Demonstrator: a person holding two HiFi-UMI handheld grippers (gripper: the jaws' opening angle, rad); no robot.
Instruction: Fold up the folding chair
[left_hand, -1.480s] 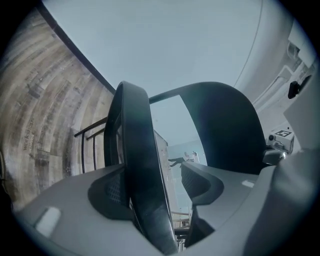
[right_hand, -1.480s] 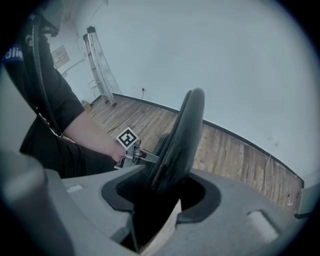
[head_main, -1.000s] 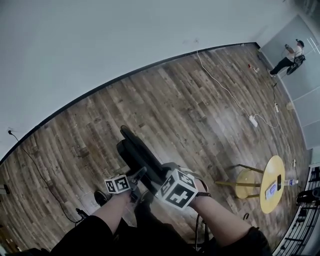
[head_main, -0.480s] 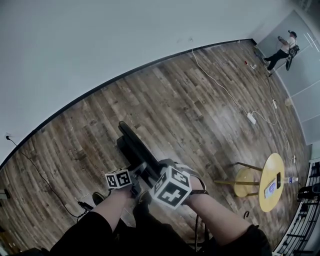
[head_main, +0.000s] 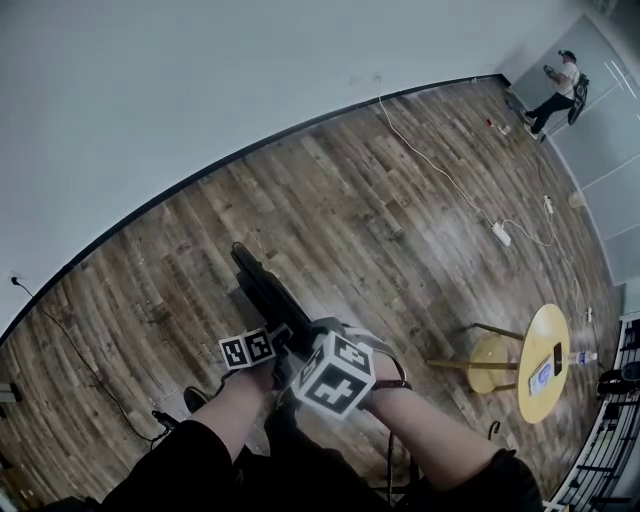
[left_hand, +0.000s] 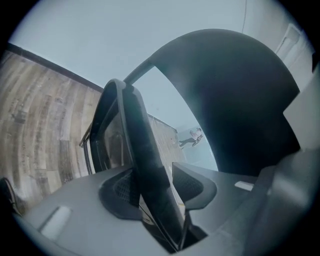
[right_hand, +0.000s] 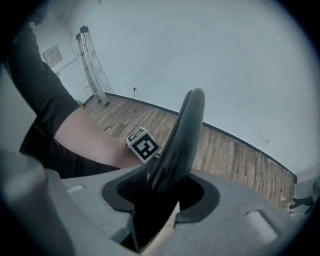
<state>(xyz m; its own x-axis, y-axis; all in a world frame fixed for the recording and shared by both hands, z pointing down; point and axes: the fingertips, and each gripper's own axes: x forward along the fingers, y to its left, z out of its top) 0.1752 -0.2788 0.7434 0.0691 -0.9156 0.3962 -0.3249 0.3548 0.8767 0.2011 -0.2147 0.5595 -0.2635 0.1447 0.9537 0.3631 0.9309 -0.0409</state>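
Observation:
The black folding chair (head_main: 262, 290) stands on the wood floor just in front of me, seen edge-on and nearly flat. Both grippers hold its near top edge, close together. My left gripper (head_main: 275, 347) has just been closing its jaws; in the left gripper view (left_hand: 157, 187) the chair's thin black panel (left_hand: 145, 160) runs up between the pads, and they press on it. My right gripper (head_main: 312, 345) points steeply down. In the right gripper view (right_hand: 162, 192) its pads are clamped on the chair's rounded edge (right_hand: 182, 135). The left gripper's marker cube (right_hand: 142, 145) shows just behind.
A round yellow side table (head_main: 545, 365) with a phone on it stands to the right, a stool (head_main: 490, 365) beside it. A white cable and power strip (head_main: 502, 233) lie across the floor. A person (head_main: 555, 85) stands far right. A ladder (right_hand: 92, 65) leans on the wall.
My left gripper has moved right along the chair's top edge, closer to the right gripper. The chair looks thinner and more upright than a second ago.

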